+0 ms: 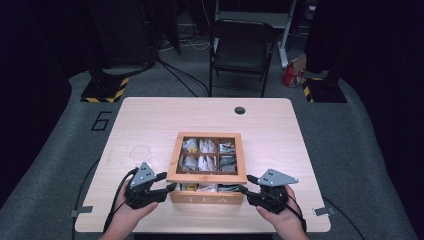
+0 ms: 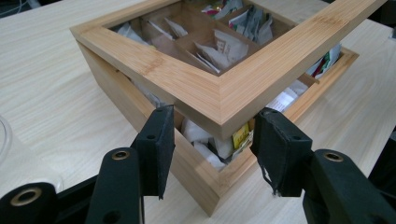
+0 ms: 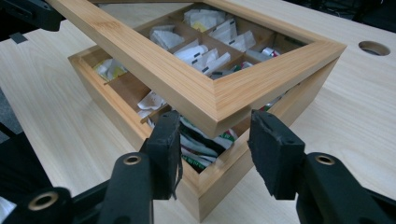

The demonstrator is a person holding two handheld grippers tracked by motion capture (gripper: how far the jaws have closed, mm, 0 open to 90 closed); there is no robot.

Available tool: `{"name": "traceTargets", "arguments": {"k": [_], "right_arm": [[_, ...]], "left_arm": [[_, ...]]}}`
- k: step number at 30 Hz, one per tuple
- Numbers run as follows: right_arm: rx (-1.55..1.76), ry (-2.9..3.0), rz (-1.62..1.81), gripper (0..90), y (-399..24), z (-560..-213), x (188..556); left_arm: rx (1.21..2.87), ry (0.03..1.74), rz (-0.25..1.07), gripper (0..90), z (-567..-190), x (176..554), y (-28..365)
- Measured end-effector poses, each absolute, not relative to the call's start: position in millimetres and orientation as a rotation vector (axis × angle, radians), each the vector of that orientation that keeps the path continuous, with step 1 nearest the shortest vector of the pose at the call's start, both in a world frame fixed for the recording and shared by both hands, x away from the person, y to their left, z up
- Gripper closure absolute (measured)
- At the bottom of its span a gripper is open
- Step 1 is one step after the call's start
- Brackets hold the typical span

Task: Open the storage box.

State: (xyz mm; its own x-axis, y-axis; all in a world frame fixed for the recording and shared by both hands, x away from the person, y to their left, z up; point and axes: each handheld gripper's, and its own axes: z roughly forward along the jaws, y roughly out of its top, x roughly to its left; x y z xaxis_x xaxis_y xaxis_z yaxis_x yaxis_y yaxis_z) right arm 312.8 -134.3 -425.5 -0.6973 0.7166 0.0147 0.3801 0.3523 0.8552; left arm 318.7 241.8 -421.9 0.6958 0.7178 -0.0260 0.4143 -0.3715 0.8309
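A wooden tea box point(image 1: 207, 199) stands near the front middle of the table, divided into compartments holding several tea bags point(image 1: 200, 155). Its framed lid point(image 1: 172, 160) is tilted up at the front, with a gap over the box's front compartments. My left gripper point(image 1: 169, 181) is at the lid's front left corner. In the left gripper view the lid corner point(image 2: 219, 107) sits wedged between the pads of that gripper point(image 2: 217, 140). My right gripper point(image 1: 243, 186) takes the front right corner point(image 3: 219, 100) the same way, its pads point(image 3: 275, 149) against the frame's two sides.
A clear round glass item point(image 1: 141, 152) lies on the table point(image 1: 150, 120) left of the box, close to my left hand. A round cable hole point(image 1: 240, 110) is at the table's far edge. A black folding chair point(image 1: 242, 45) stands behind the table.
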Motion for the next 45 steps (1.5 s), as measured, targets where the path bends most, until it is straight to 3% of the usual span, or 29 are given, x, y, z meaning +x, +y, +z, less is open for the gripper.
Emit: {"name": "traceTargets", "arguments": {"k": [45], "right_arm": [[0.860, 2.250, 1.296, 50.7, -134.2, -358.7, 348.2]], "left_arm": [[1.972, 0.771, 0.506, 52.0, -364.0, 349.8, 245.4]]}}
